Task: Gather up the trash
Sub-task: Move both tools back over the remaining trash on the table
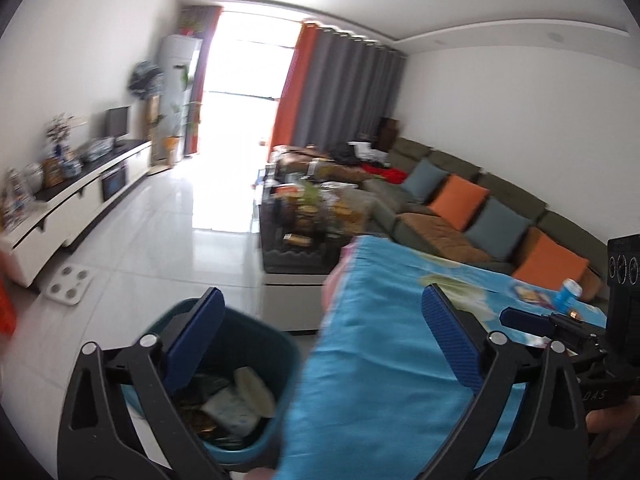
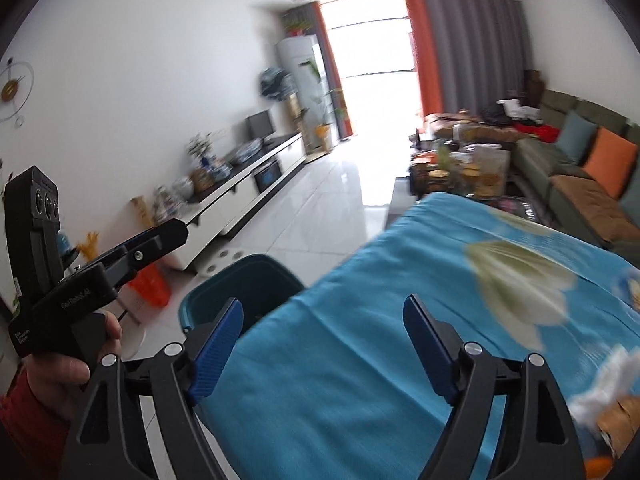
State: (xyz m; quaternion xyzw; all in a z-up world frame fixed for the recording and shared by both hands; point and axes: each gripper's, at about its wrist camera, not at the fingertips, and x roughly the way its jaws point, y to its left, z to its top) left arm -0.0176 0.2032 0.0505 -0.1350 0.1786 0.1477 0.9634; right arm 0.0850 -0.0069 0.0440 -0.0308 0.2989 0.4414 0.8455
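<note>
Both the left gripper (image 1: 324,336) and the right gripper (image 2: 324,344) are wide open and hold nothing, the bin (image 1: 256,344) by the blue table (image 1: 384,360) has trash inside, so next they probably must grab the can (image 1: 567,293).

Left hand-held gripper (image 1: 322,334) agape above teal bin (image 1: 224,380) of trash

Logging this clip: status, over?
Both hand-held grippers open, empty: left, right. Teal bin holds trash. Blue can still on the table. Nothing blocking.
</note>
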